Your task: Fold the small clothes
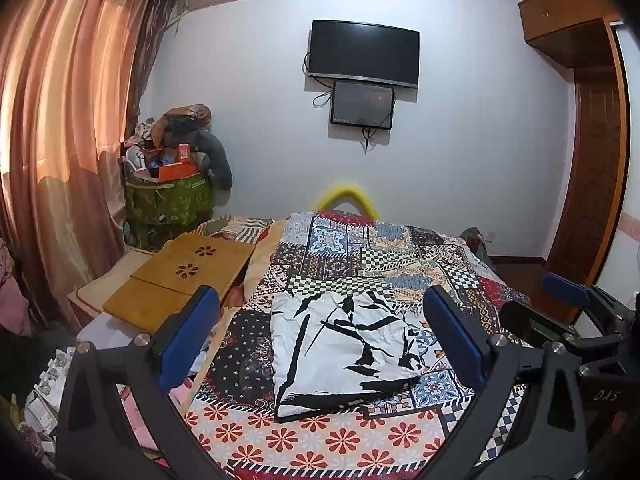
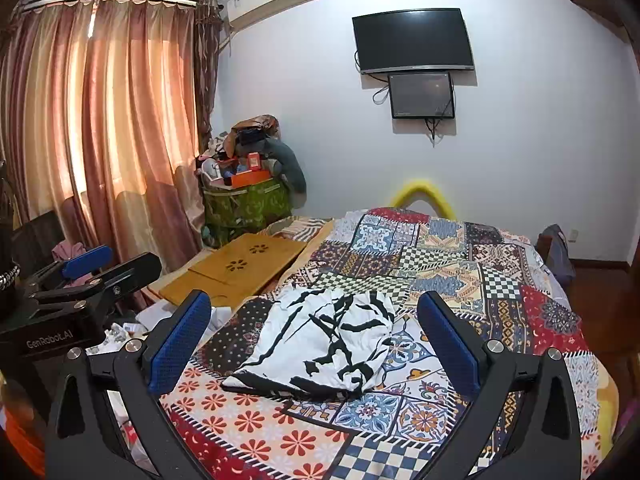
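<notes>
A small white garment with black brush-stroke marks [image 1: 340, 348] lies folded flat on the patchwork bedspread [image 1: 320, 440]; it also shows in the right wrist view [image 2: 320, 344]. My left gripper [image 1: 320, 320] is open and empty, held above the bed just short of the garment. My right gripper [image 2: 314, 320] is open and empty too, raised over the near edge of the garment. The right gripper also appears at the right edge of the left wrist view [image 1: 576, 300], and the left gripper at the left edge of the right wrist view [image 2: 88, 264].
A wooden lap table [image 1: 180, 276] lies at the bed's left side. A green bin piled with clutter [image 1: 168, 200] stands in the corner by the curtain [image 1: 60, 120]. A TV [image 1: 364, 52] hangs on the far wall. A wooden wardrobe [image 1: 592, 160] stands at right.
</notes>
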Tool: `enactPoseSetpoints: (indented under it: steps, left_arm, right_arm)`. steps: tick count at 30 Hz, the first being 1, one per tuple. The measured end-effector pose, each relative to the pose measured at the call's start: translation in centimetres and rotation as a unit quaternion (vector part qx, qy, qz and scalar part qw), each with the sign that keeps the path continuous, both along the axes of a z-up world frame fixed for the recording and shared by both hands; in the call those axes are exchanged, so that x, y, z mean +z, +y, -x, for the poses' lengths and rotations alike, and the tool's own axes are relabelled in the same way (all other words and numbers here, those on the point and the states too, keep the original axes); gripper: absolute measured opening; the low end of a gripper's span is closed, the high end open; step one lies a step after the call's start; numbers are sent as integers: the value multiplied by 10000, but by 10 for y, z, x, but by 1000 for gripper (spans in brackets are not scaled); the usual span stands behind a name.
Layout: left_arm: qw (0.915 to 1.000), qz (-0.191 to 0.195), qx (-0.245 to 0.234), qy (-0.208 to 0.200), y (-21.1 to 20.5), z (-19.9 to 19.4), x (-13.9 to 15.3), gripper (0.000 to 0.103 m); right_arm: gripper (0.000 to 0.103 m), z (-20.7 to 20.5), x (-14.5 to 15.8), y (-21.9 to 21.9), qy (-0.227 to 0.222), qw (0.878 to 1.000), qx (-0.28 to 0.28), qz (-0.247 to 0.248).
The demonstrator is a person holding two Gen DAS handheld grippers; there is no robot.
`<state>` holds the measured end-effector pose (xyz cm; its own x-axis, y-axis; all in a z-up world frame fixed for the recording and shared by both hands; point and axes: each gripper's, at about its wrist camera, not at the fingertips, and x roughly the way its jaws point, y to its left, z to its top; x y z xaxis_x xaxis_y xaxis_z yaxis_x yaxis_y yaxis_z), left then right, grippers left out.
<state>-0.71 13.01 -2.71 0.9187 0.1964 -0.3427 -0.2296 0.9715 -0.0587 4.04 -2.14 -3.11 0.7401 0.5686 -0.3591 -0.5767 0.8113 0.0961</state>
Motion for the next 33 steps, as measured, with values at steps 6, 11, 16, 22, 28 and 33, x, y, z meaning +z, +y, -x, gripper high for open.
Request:
enactPoseSetpoints:
  steps: [6,11,16,22,28,33]
  left_arm:
    - [10000,12,-56,-42,2,1,1,103]
    - [10000,11,-69,-49,4,0,2,103]
    - [9999,-29,-96,-35,3,0,1,103]
    - [9998,-61,-164,-17,3,0,0,103]
    - [9998,-26,-178,-15,4,0,1,103]
    - [9998,-30,-186,5,7,0,0,103]
  right_arm:
    - [102,2,1,0,-27,10000,-31,-14]
    - [102,1,0,-1,-7,10000,-55,-38]
    - [102,0,0,-2,-2,10000,-44,-38]
    - [102,1,1,-1,-1,10000,-66,-45]
    - [102,0,1,0,10,10000,-67,-37]
    - [102,0,0,3,36,10000,-73,-13]
